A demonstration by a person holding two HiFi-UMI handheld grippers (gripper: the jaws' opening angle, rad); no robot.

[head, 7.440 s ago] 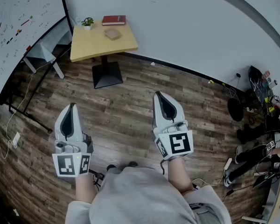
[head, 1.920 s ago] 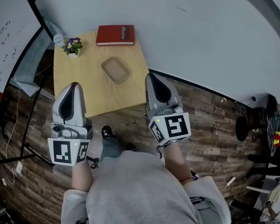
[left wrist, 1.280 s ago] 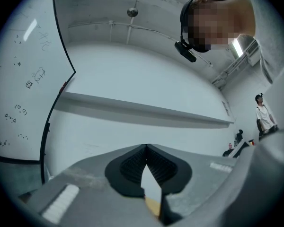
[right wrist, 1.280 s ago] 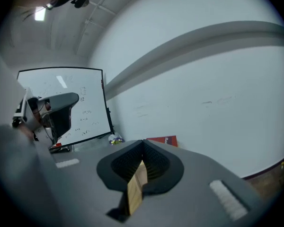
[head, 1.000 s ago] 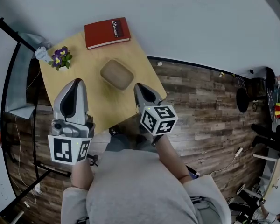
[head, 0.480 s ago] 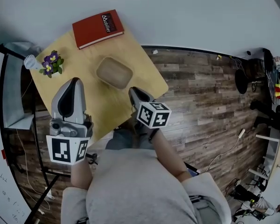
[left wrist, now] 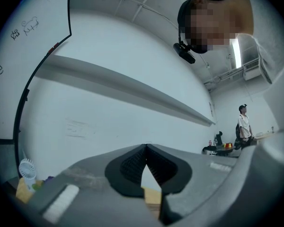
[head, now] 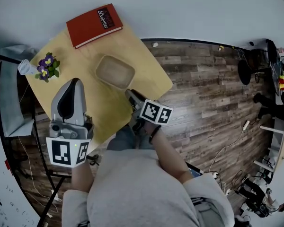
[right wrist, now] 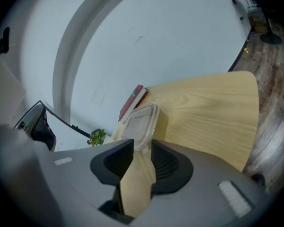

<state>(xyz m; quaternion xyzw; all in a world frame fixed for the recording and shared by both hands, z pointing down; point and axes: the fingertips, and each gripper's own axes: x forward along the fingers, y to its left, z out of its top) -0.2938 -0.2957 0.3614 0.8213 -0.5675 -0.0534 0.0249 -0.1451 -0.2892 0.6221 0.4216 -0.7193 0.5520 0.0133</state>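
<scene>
Left gripper (head: 73, 82) points forward, jaws together; right gripper (head: 129, 93) tilts down, jaws apart

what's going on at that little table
A person stands at a small wooden table with a gripper in each hand. The right gripper is low, jaws apart, right at the near edge of a clear plastic box; touching or not, I can't tell. The left gripper hovers over the table's near side, jaws together and empty. A red book and a potted flower sit farther back.

On the table (head: 149, 77), the book (head: 93, 24) lies behind the container (head: 114, 71), the plant (head: 46, 66) left, the right claw (head: 129, 94) before.
</scene>
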